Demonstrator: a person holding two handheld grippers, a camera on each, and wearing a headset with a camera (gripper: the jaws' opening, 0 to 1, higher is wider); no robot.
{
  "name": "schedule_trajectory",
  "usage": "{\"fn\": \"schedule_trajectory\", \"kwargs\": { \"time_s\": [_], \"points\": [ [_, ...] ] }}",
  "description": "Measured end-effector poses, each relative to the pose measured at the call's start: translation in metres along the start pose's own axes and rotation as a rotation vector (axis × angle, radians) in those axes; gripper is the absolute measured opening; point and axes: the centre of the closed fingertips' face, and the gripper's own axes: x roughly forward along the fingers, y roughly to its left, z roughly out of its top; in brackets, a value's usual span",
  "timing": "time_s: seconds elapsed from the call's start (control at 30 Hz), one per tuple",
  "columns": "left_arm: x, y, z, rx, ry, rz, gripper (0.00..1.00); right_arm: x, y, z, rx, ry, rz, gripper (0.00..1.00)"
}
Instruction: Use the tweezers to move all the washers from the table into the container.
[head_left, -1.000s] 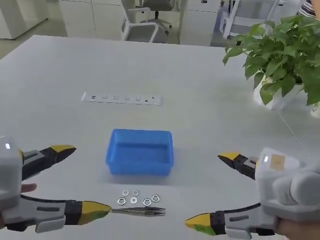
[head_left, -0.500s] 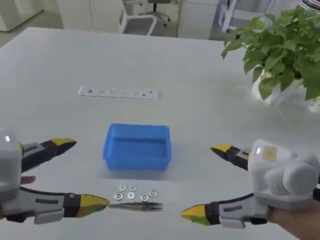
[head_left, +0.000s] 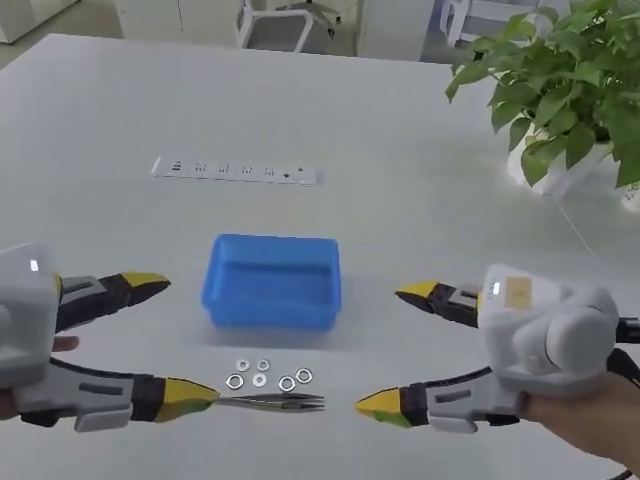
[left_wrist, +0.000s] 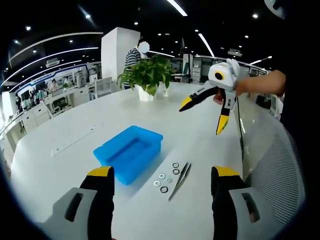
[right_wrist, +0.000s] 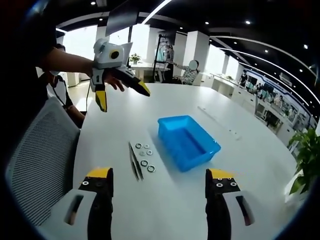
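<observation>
Right claw (head_left: 377, 348) has eased slightly nearer the blue container (head_left: 270, 312); left claw (head_left: 190, 338) has hardly shifted. Both gape wide and hold nothing, flanking the container at its 4 and 8 o'clock above the counter (head_left: 430, 200). A cluster of washers (head_left: 268, 376) lies on the counter at the container's 6 o'clock, outside it. Tweezers (head_left: 278, 401) lie flat just beside the washers, at their 6 o'clock.

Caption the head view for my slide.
Left hand-held gripper and right hand-held gripper, both open, flank tweezers and washers near blue container.
</observation>
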Motion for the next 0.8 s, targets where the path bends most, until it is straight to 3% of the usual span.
{"fn": "schedule_trajectory", "kwargs": {
  "time_s": [0.37, 0.8],
  "points": [
    [0.013, -0.006, -0.014, 0.072, 0.067, -0.086, 0.67, 0.020, 0.010, -0.004, -0.085, 0.038, 0.108, 0.56],
    [0.025, -0.009, -0.037, 0.109, 0.160, -0.173, 0.47, 0.044, 0.023, -0.013, -0.168, 0.092, 0.235, 0.39]
  ]
}}
